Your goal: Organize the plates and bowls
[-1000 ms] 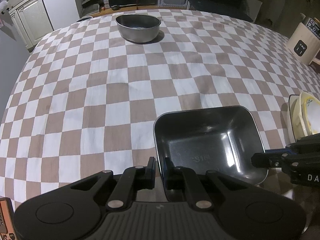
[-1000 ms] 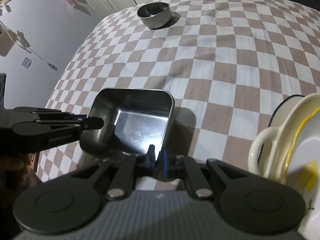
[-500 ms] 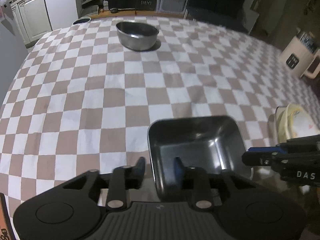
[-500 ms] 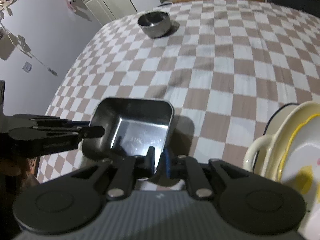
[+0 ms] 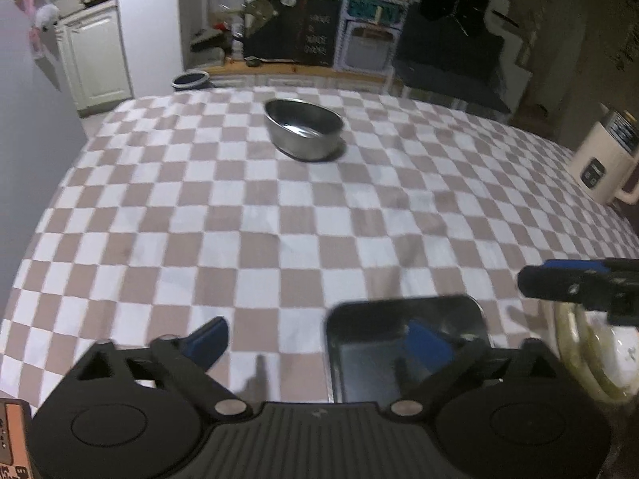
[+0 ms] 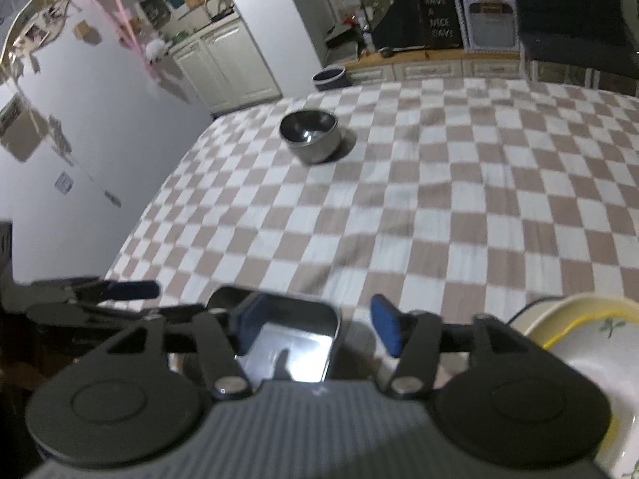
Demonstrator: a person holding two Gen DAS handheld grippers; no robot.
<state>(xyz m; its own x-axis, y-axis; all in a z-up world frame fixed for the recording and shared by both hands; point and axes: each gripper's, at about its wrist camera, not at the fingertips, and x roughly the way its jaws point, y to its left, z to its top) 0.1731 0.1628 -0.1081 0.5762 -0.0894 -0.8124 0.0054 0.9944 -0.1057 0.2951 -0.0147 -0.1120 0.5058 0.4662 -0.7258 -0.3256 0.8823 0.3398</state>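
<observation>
A square steel tray (image 5: 367,359) (image 6: 295,351) lies on the checked tablecloth (image 5: 279,219) close in front of both grippers. My left gripper (image 5: 317,343) is opening wide. The tray's left rim stands between its fingers, untouched by the pads. My right gripper (image 6: 315,325) is opening too. It straddles the tray's right rim, and its pads are clear of the metal. Each gripper shows at the edge of the other's view, the right gripper (image 5: 575,287) and the left gripper (image 6: 131,289). A round steel bowl (image 5: 303,133) (image 6: 311,135) stands at the far side of the table.
A stack of cream dishes (image 6: 579,343) (image 5: 579,359) sits just right of the tray. A cream jug-like appliance (image 5: 603,163) stands at the table's right edge. White cabinets (image 6: 223,68) and a counter lie beyond the table.
Both grippers were shut on the tray's rims and have let go, their jaws spreading wide. Both have lifted a little, and the tray now sits lower in each view.
</observation>
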